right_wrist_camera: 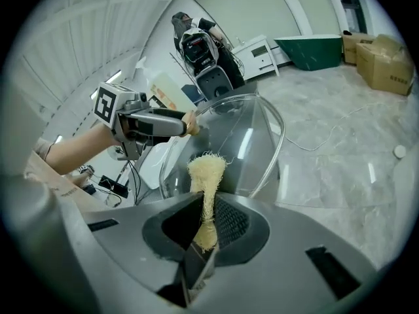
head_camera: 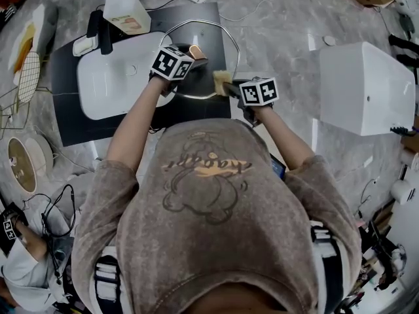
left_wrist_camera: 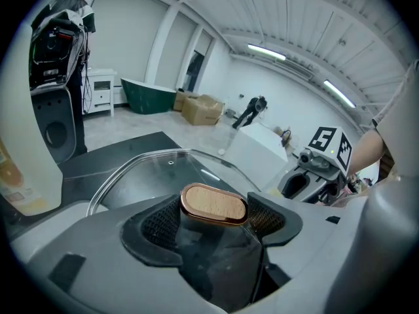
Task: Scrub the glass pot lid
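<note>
Both forearms reach forward side by side, wrists angled down. The left gripper (head_camera: 185, 59) is clamped on the wooden-topped knob (left_wrist_camera: 214, 203) of the glass pot lid (head_camera: 216, 41), which it holds tilted over the black mat (head_camera: 69, 123), just beside the white basin (head_camera: 108, 87). The right gripper (head_camera: 230, 87) pinches a pale fibrous scrubber (right_wrist_camera: 205, 172). Its frayed end sits close to the glass, though I can't tell if it touches. Only the gripper views show the pads biting; only the head view shows basin and mat.
</note>
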`<action>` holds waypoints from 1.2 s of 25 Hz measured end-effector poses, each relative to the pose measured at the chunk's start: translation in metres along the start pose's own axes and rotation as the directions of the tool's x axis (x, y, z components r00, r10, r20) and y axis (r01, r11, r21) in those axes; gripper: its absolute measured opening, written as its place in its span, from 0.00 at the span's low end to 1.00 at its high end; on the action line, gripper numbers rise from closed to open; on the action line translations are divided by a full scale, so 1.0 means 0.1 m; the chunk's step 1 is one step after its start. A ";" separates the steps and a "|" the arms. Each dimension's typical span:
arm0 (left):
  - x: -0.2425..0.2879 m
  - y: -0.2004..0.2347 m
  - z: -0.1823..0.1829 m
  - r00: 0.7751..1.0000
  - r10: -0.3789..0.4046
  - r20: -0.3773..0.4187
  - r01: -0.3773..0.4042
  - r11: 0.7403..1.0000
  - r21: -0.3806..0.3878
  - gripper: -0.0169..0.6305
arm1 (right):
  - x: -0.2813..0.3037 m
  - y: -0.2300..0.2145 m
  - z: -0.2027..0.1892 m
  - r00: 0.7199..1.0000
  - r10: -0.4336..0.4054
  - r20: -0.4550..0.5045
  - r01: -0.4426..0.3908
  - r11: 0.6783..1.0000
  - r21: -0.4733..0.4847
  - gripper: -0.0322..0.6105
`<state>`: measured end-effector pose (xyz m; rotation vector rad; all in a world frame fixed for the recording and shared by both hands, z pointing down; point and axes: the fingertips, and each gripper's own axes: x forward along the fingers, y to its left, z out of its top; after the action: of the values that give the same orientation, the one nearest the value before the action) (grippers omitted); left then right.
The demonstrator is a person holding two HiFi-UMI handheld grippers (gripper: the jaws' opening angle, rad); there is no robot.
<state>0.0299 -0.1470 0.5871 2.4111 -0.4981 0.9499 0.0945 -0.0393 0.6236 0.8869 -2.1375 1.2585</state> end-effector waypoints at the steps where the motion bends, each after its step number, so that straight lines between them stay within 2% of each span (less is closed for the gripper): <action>1: 0.00 0.00 0.00 1.000 -0.001 0.000 0.001 1.000 -0.001 0.54 | -0.03 -0.04 0.02 1.000 -0.014 -0.007 0.014 1.000 -0.021 0.11; 6: -0.01 -0.01 0.01 1.000 -0.001 0.000 0.001 1.000 -0.002 0.54 | -0.09 -0.16 0.12 0.998 -0.045 -0.046 0.040 0.993 -0.108 0.11; 9: -0.01 -0.01 0.01 1.000 -0.001 0.002 0.001 1.000 -0.002 0.54 | -0.11 -0.23 0.17 0.997 -0.056 -0.056 0.049 0.991 -0.123 0.11; 13: -0.01 -0.01 0.02 1.000 -0.002 0.003 0.002 1.000 -0.003 0.54 | -0.19 -0.41 0.32 0.993 -0.110 -0.042 0.103 0.986 -0.134 0.11; 18: -0.01 -0.01 0.02 1.000 -0.006 0.007 0.006 1.000 -0.005 0.54 | -0.23 -0.64 0.54 0.984 -0.173 -0.035 0.164 0.969 -0.183 0.11; 24: -0.01 0.01 0.01 1.000 -0.008 0.007 0.008 1.000 -0.007 0.54 | -0.19 -0.78 0.78 0.974 -0.222 -0.054 0.200 0.942 -0.268 0.11; 30: -0.01 0.00 0.02 1.000 -0.011 0.015 0.011 1.000 -0.009 0.54 | -0.15 -0.91 1.02 0.967 -0.249 -0.054 0.227 0.937 -0.265 0.11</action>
<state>0.0304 -0.1481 0.5853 2.4117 -0.4934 0.9243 0.1629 -0.1581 0.6188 0.9275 -1.9971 0.8609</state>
